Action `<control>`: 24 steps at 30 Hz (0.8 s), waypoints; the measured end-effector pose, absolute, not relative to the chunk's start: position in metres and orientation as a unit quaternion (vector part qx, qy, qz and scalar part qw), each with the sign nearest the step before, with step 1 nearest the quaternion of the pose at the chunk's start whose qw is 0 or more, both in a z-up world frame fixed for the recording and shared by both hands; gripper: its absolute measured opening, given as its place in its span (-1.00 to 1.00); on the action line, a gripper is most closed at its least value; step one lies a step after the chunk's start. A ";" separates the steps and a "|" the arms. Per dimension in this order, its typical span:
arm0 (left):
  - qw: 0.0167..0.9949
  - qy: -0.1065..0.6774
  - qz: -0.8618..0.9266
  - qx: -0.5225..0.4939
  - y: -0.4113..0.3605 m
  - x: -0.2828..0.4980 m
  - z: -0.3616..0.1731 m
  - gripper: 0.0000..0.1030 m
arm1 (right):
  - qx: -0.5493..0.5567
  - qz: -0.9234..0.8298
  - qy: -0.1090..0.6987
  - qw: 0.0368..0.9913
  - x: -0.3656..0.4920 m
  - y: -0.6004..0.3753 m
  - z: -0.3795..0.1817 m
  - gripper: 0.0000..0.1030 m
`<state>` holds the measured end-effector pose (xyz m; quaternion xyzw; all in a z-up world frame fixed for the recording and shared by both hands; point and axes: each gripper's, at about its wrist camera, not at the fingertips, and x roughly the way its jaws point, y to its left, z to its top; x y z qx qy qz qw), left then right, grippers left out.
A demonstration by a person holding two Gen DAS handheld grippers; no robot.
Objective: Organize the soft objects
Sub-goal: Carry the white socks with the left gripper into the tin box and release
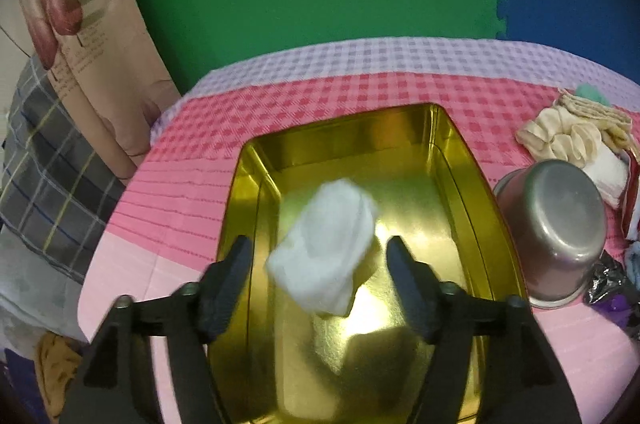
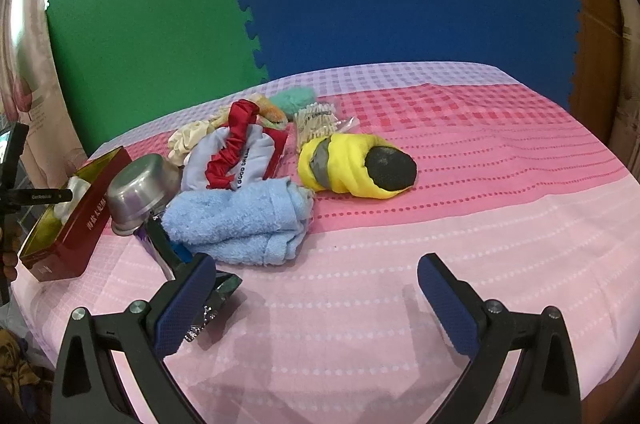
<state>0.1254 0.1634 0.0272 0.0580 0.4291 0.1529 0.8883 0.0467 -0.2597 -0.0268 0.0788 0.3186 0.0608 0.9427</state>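
A white soft cloth (image 1: 326,250) is in the gold tin box (image 1: 460,160), blurred, between and just beyond my open left gripper (image 1: 318,252); whether it rests on the floor of the box I cannot tell. The box, red outside, also shows at the far left of the right wrist view (image 2: 82,224). My right gripper (image 2: 316,274) is open and empty above the pink cloth. A folded blue towel (image 2: 240,220), a red scrunchie (image 2: 232,148) on a grey-white cloth, a cream scrunchie (image 2: 188,138) and a yellow rolled cloth (image 2: 352,164) lie ahead of it.
An upturned steel bowl (image 2: 140,192) stands between the box and the towel; it also shows in the left wrist view (image 1: 556,228). A bag of cotton swabs (image 2: 318,122), a teal fluffy item (image 2: 292,98) and a shiny foil wrapper (image 2: 224,288) lie nearby. Green and blue foam walls stand behind.
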 end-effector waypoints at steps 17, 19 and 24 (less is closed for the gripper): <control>0.915 0.383 0.125 -0.030 0.130 0.007 0.065 0.82 | -0.002 0.256 0.320 0.912 0.041 -0.220 0.014 1.00; 0.912 0.391 0.122 -0.038 0.127 -0.006 0.060 0.83 | -0.052 0.281 0.325 0.902 0.041 -0.197 0.018 1.00; 0.905 0.406 0.114 -0.059 0.130 -0.020 0.048 0.83 | -0.113 0.315 0.346 0.877 0.057 -0.167 0.011 0.92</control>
